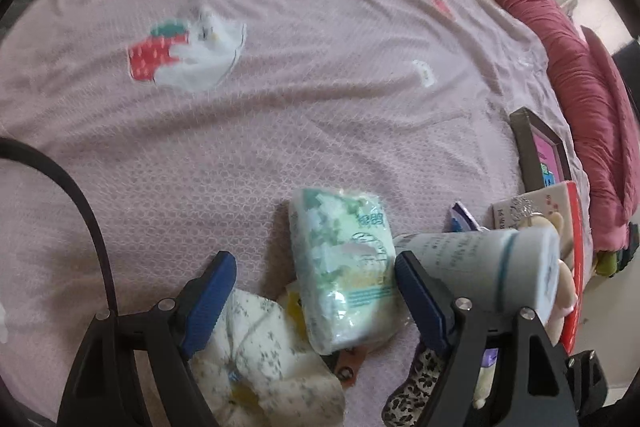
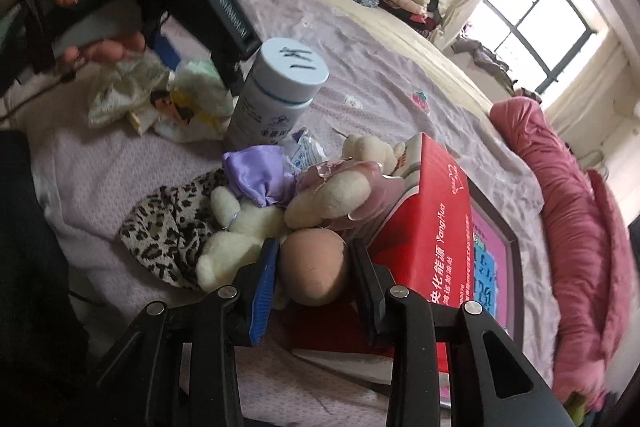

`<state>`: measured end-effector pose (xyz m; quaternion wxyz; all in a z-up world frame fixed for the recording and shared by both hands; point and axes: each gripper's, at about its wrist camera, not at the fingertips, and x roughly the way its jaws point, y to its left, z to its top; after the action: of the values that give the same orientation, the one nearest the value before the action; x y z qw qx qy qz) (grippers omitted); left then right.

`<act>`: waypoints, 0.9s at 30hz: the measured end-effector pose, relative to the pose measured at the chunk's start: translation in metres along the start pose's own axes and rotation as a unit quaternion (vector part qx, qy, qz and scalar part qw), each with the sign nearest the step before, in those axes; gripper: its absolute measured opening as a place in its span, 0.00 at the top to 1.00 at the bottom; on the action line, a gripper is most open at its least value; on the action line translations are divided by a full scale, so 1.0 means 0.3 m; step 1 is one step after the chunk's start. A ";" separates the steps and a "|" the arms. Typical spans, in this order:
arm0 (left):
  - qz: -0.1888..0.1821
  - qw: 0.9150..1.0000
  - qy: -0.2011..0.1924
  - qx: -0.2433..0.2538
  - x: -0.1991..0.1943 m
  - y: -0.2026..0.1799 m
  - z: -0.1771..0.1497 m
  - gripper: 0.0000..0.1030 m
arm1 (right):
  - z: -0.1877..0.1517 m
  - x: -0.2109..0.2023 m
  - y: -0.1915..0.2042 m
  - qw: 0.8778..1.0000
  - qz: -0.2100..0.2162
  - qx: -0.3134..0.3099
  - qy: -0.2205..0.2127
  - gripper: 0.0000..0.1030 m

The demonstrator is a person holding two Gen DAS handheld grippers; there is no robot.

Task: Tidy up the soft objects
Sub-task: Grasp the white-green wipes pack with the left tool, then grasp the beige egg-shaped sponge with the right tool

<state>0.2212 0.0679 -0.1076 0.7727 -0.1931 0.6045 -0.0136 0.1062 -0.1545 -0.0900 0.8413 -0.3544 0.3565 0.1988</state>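
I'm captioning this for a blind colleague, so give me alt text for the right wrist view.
The right gripper is shut on a tan, egg-like ball above a bed strewn with cream plush bears, a leopard-print cloth, a white bottle and a red box. A window glows behind.

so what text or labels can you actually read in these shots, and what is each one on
"YangHua": red box, white lettering on its side.
"化能源": same red box, large white Chinese characters; the smaller line beside them is too small to read.
"K1" (roughly, handwritten): pale blue cap of the white bottle.
White bottle body print: blurred, unreadable.
Tissue pack: green print, blurred.
Framed picture: coloured letters, unreadable.
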 end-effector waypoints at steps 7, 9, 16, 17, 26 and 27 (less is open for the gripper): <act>-0.042 0.999 0.003 -0.024 0.018 0.039 0.002 0.36 | 0.000 -0.007 -0.003 1.000 0.007 0.018 -0.007 0.65; -0.079 0.996 0.002 -0.040 0.011 0.055 0.001 0.60 | 0.002 -0.008 -0.011 1.000 0.009 0.026 -0.009 0.65; -0.110 0.993 -0.013 -0.037 -0.009 0.051 -0.005 0.68 | 0.000 -0.036 -0.049 0.998 0.019 0.065 -0.020 0.66; -0.111 0.993 -0.019 -0.038 -0.018 0.054 -0.006 0.68 | -0.003 -0.039 -0.056 0.997 0.024 0.071 -0.021 0.66; -0.114 0.989 -0.090 -0.033 -0.180 0.066 -0.046 0.69 | -0.024 -0.093 -0.077 0.993 0.035 0.099 -0.044 0.66; -0.109 0.989 -0.095 -0.031 -0.193 0.061 -0.053 0.69 | -0.024 -0.101 -0.080 0.993 0.034 0.101 -0.048 0.66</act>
<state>0.1868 0.0952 -0.0628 0.8141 -0.2821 0.5040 -0.0607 0.0967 -0.1783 -0.0603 0.8815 -0.2453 0.3462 0.2071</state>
